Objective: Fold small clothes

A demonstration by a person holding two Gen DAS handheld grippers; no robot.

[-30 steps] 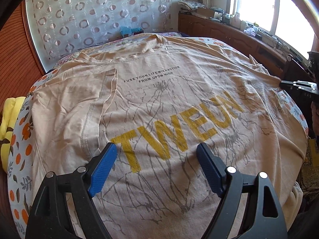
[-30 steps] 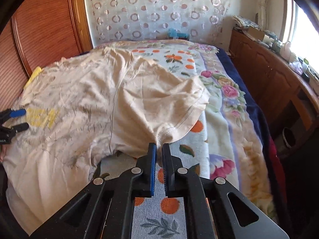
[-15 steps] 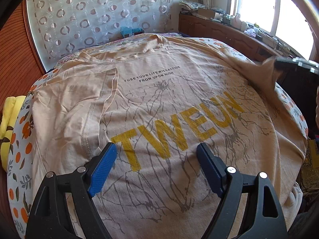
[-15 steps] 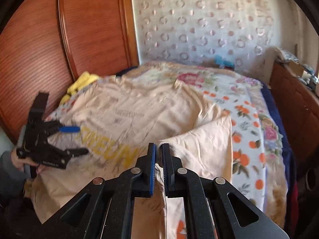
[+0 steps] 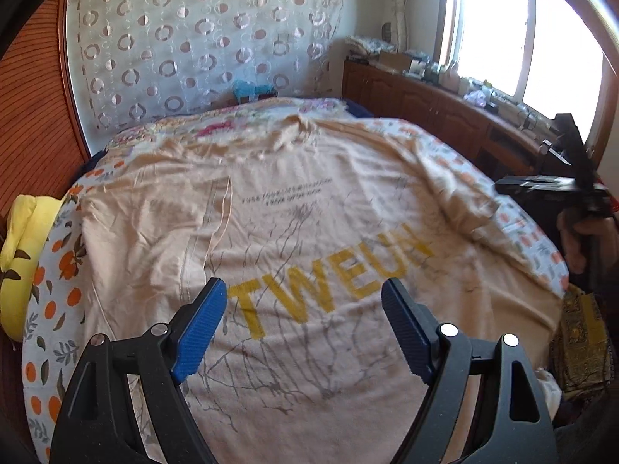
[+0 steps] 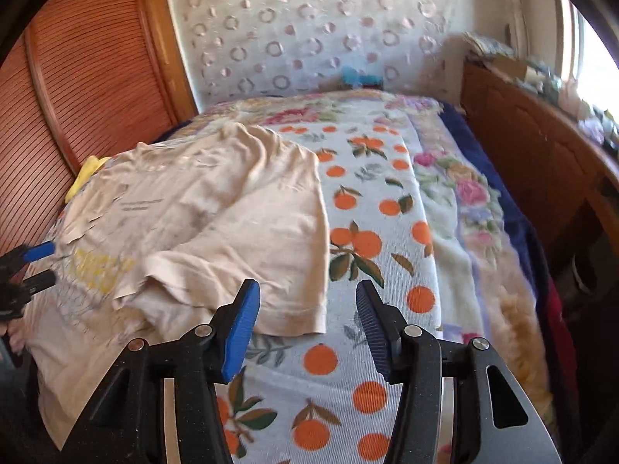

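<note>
Right gripper [image 6: 305,313] has just let go: half a second ago its jaws pinched the sleeve [image 6: 271,255], now they have been opening and stand apart with nothing between them, sleeve folded inward and lying flat on the beige T-shirt [image 5: 309,232]. Sleeve hem sits just ahead of the blue pads [image 6: 241,328], not touching. Left gripper [image 5: 305,324] hovers wide open over the yellow "TWEUN" print, empty. Shirt lies spread on the orange-print bedspread [image 6: 371,232]. Opposite sleeve [image 5: 162,232] already folded in. Yellow cushion [image 5: 23,255] at the bed's far-left edge.
</note>
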